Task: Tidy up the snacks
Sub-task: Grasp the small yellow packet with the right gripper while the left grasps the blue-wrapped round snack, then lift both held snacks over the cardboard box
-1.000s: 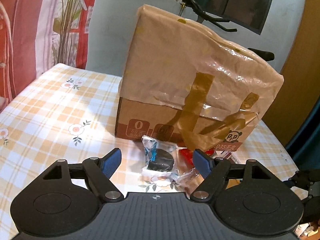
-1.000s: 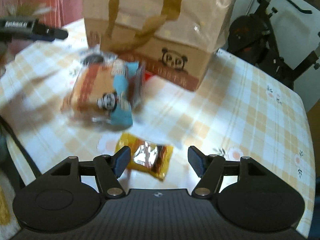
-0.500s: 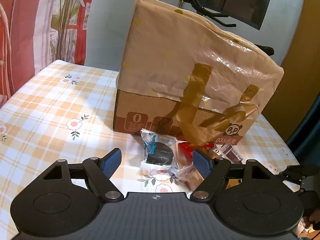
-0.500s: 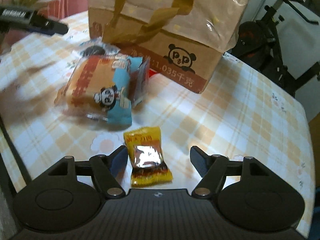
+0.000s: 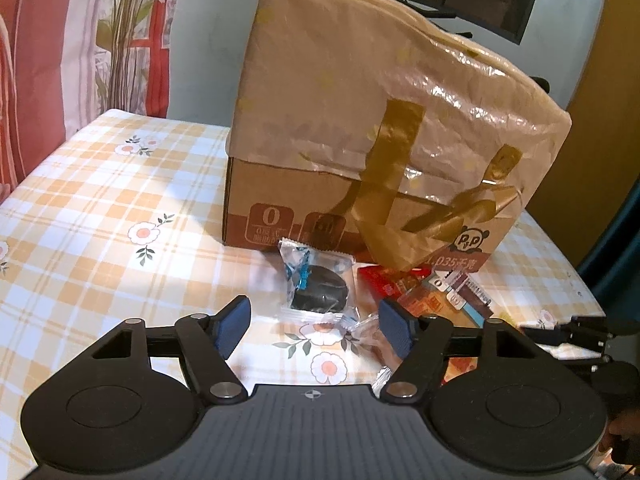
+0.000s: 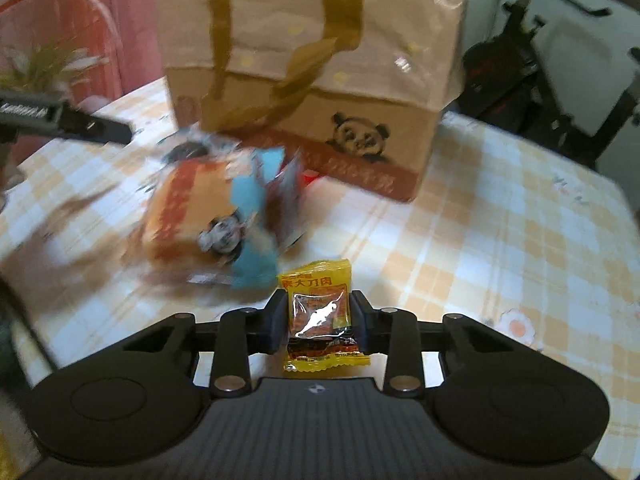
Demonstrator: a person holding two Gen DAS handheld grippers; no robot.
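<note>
In the left wrist view, the left claw (image 5: pixel 314 316) hung with its jaws wide apart above the checked table (image 5: pixel 100 200), just short of a clear packet (image 5: pixel 318 288) holding a dark cookie, which lay in front of the box (image 5: pixel 380 140) beside a red wrapper (image 5: pixel 386 282). In the right wrist view, the right claw (image 6: pixel 319 320) was clamped on a yellow packet (image 6: pixel 320 316), with a blurred orange-and-blue snack bag (image 6: pixel 216 220) lying beyond it, near the box (image 6: pixel 312 60).
</note>
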